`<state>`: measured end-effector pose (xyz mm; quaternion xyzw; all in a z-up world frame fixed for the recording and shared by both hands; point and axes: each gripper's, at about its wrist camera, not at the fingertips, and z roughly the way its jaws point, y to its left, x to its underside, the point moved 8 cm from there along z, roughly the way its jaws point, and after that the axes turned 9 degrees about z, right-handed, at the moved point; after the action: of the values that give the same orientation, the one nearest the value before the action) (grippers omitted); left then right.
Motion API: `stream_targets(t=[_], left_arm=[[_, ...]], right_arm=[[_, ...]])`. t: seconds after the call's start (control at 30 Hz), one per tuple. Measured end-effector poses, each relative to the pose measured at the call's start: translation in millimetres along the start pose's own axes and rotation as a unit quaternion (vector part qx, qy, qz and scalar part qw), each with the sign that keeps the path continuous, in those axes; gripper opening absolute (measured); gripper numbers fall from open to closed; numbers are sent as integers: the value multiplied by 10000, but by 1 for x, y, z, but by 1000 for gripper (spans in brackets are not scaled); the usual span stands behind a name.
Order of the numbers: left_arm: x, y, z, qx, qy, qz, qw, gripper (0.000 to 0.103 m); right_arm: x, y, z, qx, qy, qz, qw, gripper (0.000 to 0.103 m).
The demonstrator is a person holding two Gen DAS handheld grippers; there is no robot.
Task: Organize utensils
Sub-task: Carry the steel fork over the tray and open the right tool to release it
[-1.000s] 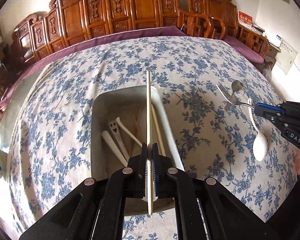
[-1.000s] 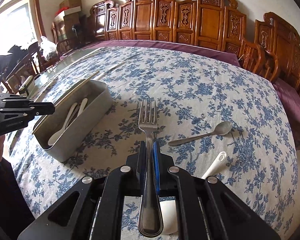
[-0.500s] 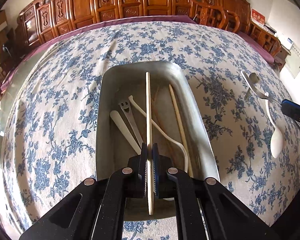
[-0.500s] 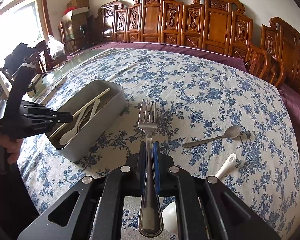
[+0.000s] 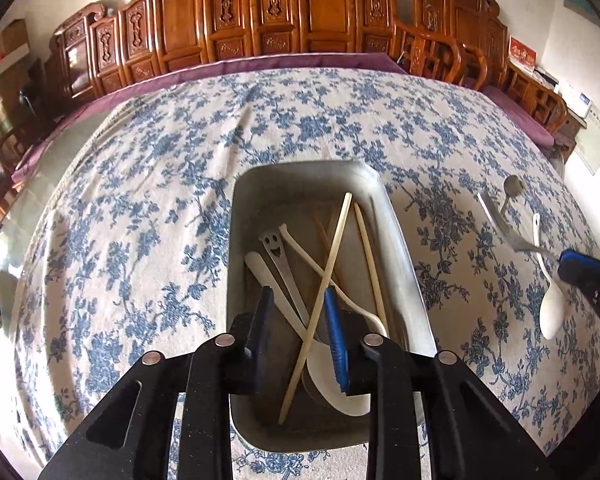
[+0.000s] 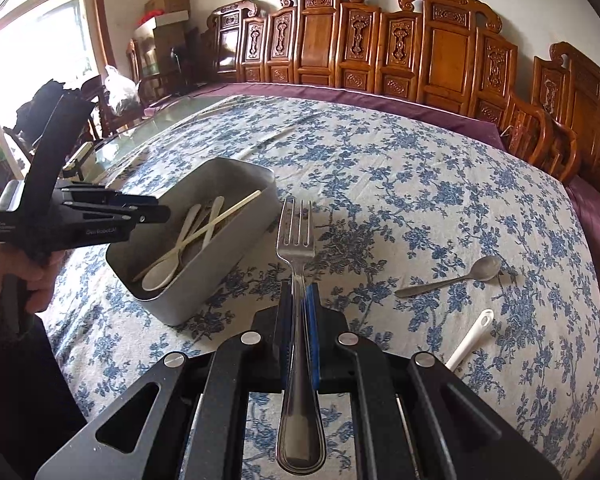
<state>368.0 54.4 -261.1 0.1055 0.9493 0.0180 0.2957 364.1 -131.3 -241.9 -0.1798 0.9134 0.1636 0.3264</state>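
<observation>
A grey metal tray [image 5: 404, 248] sits on the flowered tablecloth and holds chopsticks, white spoons and a smiley-handled utensil [image 5: 274, 248]. My left gripper [image 5: 298, 300] is open just above the tray's near end; a pale chopstick [image 5: 324, 288] lies loose in the tray between its fingers. The tray also shows in the right wrist view [image 6: 220, 264], with the left gripper [image 6: 156, 212] at its left end. My right gripper [image 6: 298, 300] is shut on a metal fork [image 6: 296, 248], held above the cloth to the right of the tray. The fork also shows in the left wrist view [image 5: 500, 220].
A metal spoon [image 6: 452, 278] and a white plastic spoon [image 6: 470, 338] lie on the cloth right of the fork. The white spoon [image 5: 550, 300] and the metal spoon [image 5: 512, 190] also show in the left wrist view. Carved wooden chairs ring the far table edge.
My left gripper has opened and let go of the pale chopstick, which now lies slanted in the tray. My right gripper with the fork has come closer to the tray.
</observation>
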Motion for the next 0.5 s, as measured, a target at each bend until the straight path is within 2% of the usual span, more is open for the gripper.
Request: stream_targets(t=[0.1, 0.17, 0.2, 0.4, 0.47, 0.5], left_arm=[[-4, 5, -6, -29, -87, -22, 10000, 29], [-6, 9, -10, -55, -142, -39, 9999, 35], [-7, 11, -12, -67, -172, -50, 9998, 43], [-13, 29, -27, -113, -368, -232, 9990, 44], [-14, 36, -32, -156, -426, -291, 9985, 58], [-15, 40, -35, -178, -479, -317, 9982, 68]], right_arm=[[-2, 13, -3, -75, -51, -55, 9999, 9], [-6, 23, -5, -116, -76, -110, 9998, 9], [-7, 27, -5, -130, -88, -133, 9998, 9], [-17, 45, -1, -187, -101, -162, 9996, 9], [-20, 50, 3, -207, -91, -162, 9996, 9], [-22, 54, 6, -216, -85, -167, 9996, 9]])
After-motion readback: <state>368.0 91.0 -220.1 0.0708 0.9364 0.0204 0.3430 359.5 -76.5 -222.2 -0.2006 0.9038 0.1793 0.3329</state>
